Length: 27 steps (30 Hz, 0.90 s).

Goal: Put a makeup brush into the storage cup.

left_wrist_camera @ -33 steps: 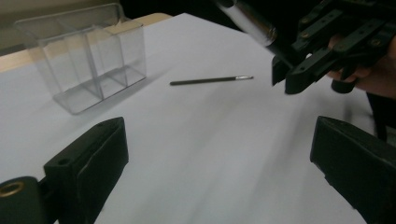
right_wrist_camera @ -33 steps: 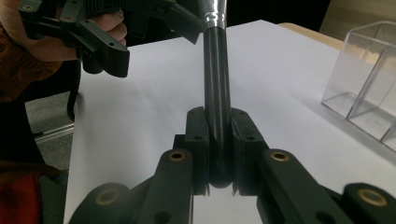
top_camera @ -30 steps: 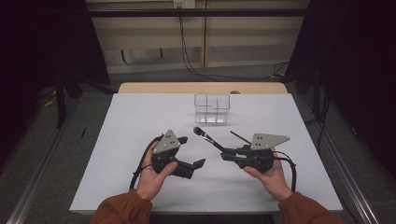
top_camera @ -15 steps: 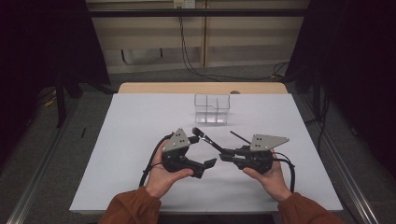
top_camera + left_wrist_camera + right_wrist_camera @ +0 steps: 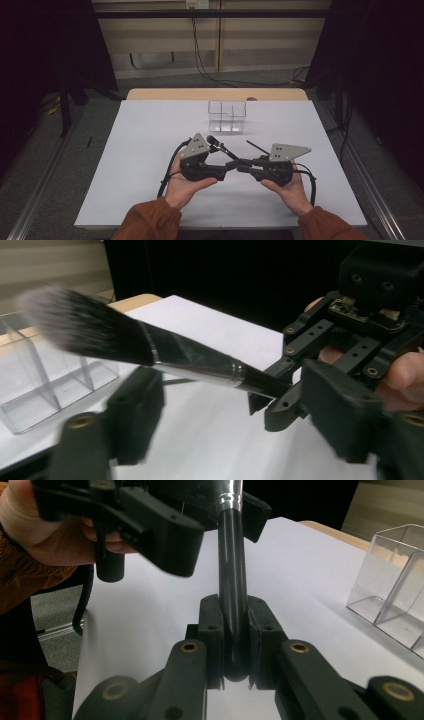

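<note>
The right gripper (image 5: 234,645) pinches the end of a black brush (image 5: 150,347). The left gripper's (image 5: 235,425) jaws are spread around its handle.

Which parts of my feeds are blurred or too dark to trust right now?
Left gripper view: the brush bristle tip is soft and the near jaws smeared; the ferrule is sharp. Right gripper view: the left gripper is blurred up close, the clamped handle crisp. High view: evenly lit table, surroundings almost black; the clear organizer is faint.
</note>
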### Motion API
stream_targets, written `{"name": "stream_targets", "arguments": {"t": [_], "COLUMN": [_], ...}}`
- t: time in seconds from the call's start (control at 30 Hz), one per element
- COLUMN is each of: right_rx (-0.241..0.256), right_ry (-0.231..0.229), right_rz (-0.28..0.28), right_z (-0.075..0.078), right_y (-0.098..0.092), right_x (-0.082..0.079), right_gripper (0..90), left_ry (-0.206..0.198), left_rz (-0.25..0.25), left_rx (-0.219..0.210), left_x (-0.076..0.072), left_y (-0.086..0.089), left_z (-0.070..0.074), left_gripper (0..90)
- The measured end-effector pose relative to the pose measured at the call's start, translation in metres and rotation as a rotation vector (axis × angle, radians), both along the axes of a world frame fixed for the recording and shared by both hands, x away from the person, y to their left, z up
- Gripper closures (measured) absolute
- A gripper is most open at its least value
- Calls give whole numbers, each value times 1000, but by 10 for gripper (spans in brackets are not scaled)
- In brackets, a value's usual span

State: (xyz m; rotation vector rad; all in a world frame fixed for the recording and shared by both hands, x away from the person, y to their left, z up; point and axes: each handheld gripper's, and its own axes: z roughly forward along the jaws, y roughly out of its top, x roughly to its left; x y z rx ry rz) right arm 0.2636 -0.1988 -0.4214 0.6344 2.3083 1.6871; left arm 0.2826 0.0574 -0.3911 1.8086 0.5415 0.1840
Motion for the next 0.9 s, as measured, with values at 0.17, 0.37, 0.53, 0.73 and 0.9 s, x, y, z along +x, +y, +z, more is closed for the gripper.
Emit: {"name": "stream_targets", "arguments": {"t": [0.17,0.37,0.53,0.73,0.9], "right_rx": [2,10,6,16,14], "right_ry": [-1,-5,-1,-1,1], "right_rz": [2,6,-1,3,7], "right_z": [-1,-2,-3,-4,-5], "right_y": [1,3,3,3,4], "right_x": [0,-1,-1,0,-1], "right_gripper": [800,800,800,799,799], "left_ry": [16,41,77,131,179], "left_rz": [0,14,26,13,2], "left_rx": [-21,-61,-93,-153,-208], "left_x": [0,0,4,6,10], "left_y": [-1,3,9,12,17], "left_z": [0,0,0,-1,-4], "left_gripper": [420,544,577,637,680]}}
